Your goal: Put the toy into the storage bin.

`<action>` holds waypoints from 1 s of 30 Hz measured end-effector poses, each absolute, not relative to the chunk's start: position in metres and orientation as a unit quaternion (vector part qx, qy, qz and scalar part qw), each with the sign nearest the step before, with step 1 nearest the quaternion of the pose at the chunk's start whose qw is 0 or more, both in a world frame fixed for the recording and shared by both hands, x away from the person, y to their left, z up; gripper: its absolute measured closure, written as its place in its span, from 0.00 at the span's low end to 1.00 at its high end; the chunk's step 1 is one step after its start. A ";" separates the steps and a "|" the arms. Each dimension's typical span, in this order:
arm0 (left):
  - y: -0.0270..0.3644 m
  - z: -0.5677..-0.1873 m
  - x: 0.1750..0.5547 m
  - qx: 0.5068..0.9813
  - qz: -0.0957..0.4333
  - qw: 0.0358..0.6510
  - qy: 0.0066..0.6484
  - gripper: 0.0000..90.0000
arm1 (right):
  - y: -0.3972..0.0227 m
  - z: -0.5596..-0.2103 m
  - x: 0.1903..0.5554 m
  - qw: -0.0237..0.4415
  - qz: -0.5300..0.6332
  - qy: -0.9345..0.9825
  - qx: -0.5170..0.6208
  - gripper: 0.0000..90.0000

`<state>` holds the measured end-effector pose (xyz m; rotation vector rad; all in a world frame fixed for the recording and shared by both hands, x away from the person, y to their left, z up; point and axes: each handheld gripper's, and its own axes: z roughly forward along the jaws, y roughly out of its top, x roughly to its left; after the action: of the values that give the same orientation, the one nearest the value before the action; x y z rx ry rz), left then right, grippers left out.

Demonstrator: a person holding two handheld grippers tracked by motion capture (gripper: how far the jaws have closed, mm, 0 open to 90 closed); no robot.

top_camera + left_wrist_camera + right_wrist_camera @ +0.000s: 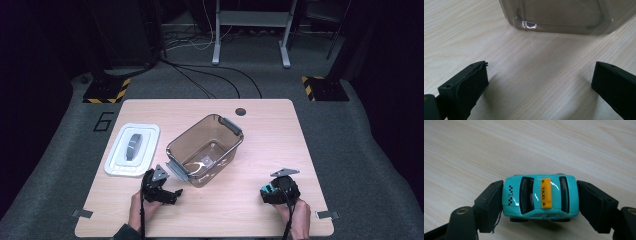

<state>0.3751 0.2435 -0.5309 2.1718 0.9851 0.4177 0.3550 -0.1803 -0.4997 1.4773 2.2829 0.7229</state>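
On the near right part of the counter (260, 150), one turquoise toy taxi (540, 195) is being clamped by the right gripper (274, 192), whose jaws are being pressed against the car's nose and tail; the wheels are being kept at or just above the wood, which of the two cannot be told. One yellow TAXI sign (546, 193) is being carried on its roof. Toward the left, one clear brown plastic bin (205, 149) with grey handles is being left open-topped at the counter's middle, well apart from the taxi. Just beside the bin's near corner, the left gripper (167, 192) is being held with jaws spread wide and nothing between them. One white lid (132, 149) is being left flat at the bin's left. Nothing is being placed between taxi and bin.
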 end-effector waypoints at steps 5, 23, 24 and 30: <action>0.244 -0.531 0.375 0.840 0.162 0.352 0.380 0.00 | -0.174 -0.496 0.361 0.165 0.249 0.806 0.512 0.27; 0.244 -0.531 0.375 0.840 0.163 0.352 0.379 0.00 | -0.154 -0.481 0.391 0.150 0.272 0.815 0.489 0.27; 0.244 -0.531 0.375 0.840 0.163 0.352 0.379 0.00 | -0.153 -0.481 0.392 0.151 0.273 0.815 0.489 0.27; 0.243 -0.531 0.375 0.840 0.163 0.352 0.379 0.01 | -0.145 -0.475 0.399 0.153 0.272 0.820 0.480 0.27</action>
<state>0.3753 0.2435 -0.5307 2.1752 0.9803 0.4225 0.3992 -0.1450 -0.4753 1.3757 2.3526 0.7794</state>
